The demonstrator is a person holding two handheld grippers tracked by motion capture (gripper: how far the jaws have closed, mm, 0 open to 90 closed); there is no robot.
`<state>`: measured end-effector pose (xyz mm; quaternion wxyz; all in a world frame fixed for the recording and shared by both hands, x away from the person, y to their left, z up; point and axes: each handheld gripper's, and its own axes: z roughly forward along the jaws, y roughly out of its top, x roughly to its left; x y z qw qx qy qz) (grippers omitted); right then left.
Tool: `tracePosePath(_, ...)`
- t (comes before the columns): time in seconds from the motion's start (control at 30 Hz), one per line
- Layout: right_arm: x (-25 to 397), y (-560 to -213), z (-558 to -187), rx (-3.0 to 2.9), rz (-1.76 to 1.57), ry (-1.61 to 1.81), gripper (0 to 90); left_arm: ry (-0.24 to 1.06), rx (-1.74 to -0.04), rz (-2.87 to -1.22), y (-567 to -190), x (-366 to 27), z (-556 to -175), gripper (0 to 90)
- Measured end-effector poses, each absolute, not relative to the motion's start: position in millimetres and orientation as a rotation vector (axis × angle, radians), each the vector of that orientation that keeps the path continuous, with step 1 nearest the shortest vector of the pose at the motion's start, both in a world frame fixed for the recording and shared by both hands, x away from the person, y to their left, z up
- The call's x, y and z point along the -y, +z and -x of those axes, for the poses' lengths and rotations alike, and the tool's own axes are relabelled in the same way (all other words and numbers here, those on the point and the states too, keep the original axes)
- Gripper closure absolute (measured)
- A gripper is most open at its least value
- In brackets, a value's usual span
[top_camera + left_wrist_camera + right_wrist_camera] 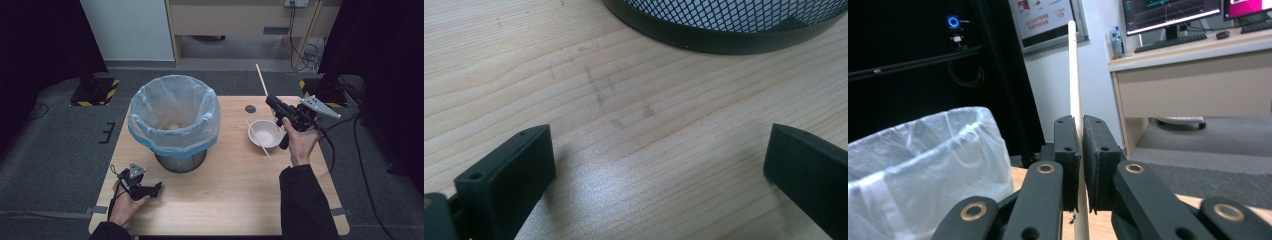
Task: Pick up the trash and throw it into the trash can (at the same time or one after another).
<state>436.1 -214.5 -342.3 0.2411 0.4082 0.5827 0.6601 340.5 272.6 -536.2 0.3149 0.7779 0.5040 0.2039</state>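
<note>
My right gripper [272, 102] is lifted over the table's far right part, shut on a pale chopstick [261, 79] that sticks up and away from its jaws. In the right gripper view that chopstick [1074, 75] stands upright, pinched between the two black pads, with the right gripper [1081, 145] closed around it. A second chopstick [258, 139] lies across a small white bowl [265, 133] just below the gripper. My left gripper [155, 189] rests low on the table's near left, open, with bare wood between its jaws [659, 170].
A black mesh bin [175, 122] lined with a clear bag stands at the table's middle left; its base [724, 30] is just ahead of the left gripper. A round grommet hole [250, 108] sits behind the bowl. A desk with monitors [1173, 15] stands beyond the table.
</note>
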Motion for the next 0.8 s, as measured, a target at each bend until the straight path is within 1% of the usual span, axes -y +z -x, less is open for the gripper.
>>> tracePosePath(0.53,189.1,-314.0,-434.2,-1.607,-1.026,1.86,85.8,0.537,-1.327,-2.048,-536.3,-272.3,-340.7,0.0)
tracePosePath(0.8,169.8,-299.8,-435.2,-1.625,-0.972,1.883,85.8,0.537,-1.327,-2.049,-536.3,-272.3,-340.7,0.0)
